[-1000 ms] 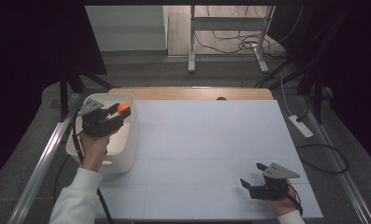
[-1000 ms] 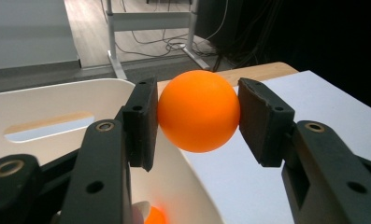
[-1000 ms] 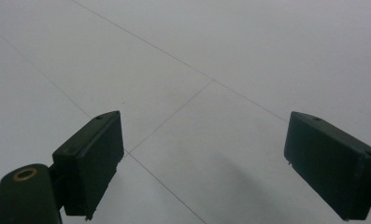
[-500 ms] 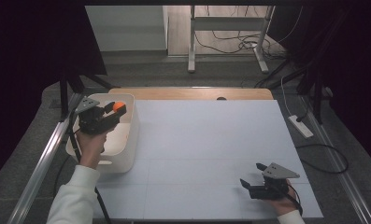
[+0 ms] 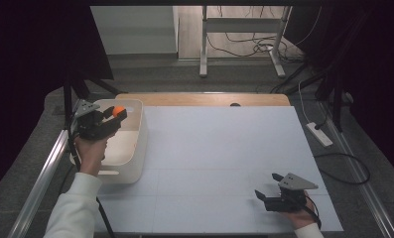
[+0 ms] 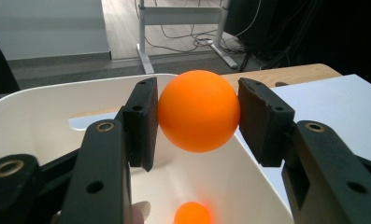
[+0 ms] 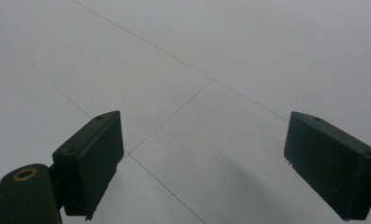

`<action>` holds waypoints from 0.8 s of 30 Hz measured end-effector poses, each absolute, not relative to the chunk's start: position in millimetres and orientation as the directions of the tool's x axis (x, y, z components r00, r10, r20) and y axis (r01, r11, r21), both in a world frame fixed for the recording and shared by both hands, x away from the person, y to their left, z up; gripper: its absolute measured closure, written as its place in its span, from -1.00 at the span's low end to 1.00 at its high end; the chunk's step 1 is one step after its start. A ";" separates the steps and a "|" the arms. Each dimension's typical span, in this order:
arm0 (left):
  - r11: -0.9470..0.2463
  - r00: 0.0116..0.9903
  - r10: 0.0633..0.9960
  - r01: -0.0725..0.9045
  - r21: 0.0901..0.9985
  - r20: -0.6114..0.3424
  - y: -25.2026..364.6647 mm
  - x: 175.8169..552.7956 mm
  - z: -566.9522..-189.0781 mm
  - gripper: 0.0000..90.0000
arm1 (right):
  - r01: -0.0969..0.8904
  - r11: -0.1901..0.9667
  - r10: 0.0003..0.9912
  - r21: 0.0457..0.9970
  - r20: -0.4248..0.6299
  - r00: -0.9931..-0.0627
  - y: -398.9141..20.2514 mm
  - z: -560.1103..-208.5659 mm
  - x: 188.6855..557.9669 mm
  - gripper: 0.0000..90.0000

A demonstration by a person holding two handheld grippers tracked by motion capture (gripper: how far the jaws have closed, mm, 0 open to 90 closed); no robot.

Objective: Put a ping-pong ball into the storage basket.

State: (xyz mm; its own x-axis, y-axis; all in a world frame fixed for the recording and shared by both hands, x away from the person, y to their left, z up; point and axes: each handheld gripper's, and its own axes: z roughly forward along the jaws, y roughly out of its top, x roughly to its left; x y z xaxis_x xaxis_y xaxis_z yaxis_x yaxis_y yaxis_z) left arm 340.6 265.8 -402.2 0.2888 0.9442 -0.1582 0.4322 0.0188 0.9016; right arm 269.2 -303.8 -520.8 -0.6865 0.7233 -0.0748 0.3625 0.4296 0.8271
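An orange ball [image 6: 198,111] is clamped between the black jaws of my left gripper [image 6: 198,116], held above the inside of a white bin [image 6: 43,116]. From above, that ball [image 5: 118,111] sits at the tip of the left gripper [image 5: 116,115] over the bin [image 5: 135,148] at the table's left edge. An orange glow, a ball or a reflection, I cannot tell which, shows at the bin's bottom [image 6: 192,213]. My right gripper [image 5: 267,190] rests low at the table's front right, jaws wide apart with nothing between them [image 7: 202,172].
A white sheet [image 5: 224,158] covers the table, with a wooden strip [image 5: 199,99] along the far edge. A metal rail [image 5: 40,178] runs beside the bin. A power strip [image 5: 319,134] and cables lie on the floor at the right, and a desk frame [image 5: 244,29] stands behind.
My left gripper with the orange ball has shifted a little leftward and away, further over the bin. The right gripper has stayed in place.
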 end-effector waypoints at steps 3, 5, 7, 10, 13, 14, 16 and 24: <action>0.014 0.289 0.944 0.438 0.899 -0.156 265.4 342.3 -403.2 0.12 | 0.363 0.428 0.724 0.827 -0.074 -0.686 -304.1 -520.7 269.3 -0.74; 0.011 0.291 0.944 0.443 0.897 -0.155 264.0 344.1 -404.1 0.12 | 0.363 0.429 0.724 0.827 -0.074 -0.686 -304.2 -520.8 269.3 -0.74; -0.004 0.294 0.945 0.450 0.893 -0.144 262.3 346.2 -405.0 0.12 | 0.363 0.428 0.724 0.827 -0.073 -0.686 -304.1 -520.8 269.2 -0.74; -0.026 0.297 0.946 0.469 0.883 -0.130 259.7 350.7 -407.4 0.12 | 0.362 0.429 0.723 0.828 -0.074 -0.687 -304.2 -520.7 269.3 -0.74; -0.033 0.294 0.947 0.490 0.871 -0.130 258.9 355.2 -410.2 0.12 | 0.362 0.429 0.723 0.828 -0.075 -0.686 -304.2 -520.7 269.2 -0.74; -0.035 0.293 0.947 0.498 0.867 -0.130 259.1 357.2 -411.4 0.12 | 0.363 0.429 0.723 0.827 -0.074 -0.687 -304.3 -520.7 269.2 -0.74; -0.040 0.284 0.950 0.514 0.857 -0.126 260.0 361.4 -413.5 0.12 | 0.363 0.429 0.723 0.827 -0.073 -0.687 -304.4 -520.8 269.3 -0.74; -0.046 0.266 0.955 0.575 0.817 -0.133 261.3 371.2 -420.1 0.11 | 0.364 0.431 0.722 0.826 -0.074 -0.688 -304.7 -520.8 269.5 -0.74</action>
State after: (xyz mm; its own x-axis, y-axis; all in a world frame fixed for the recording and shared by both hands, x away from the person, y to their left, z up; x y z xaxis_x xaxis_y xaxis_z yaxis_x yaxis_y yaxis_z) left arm 371.2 261.3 -420.1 0.2663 0.9547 -0.1330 0.5746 -0.0465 0.8171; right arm 269.5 -304.7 -520.8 -0.6876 0.7223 -0.0740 0.3640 0.4311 0.8256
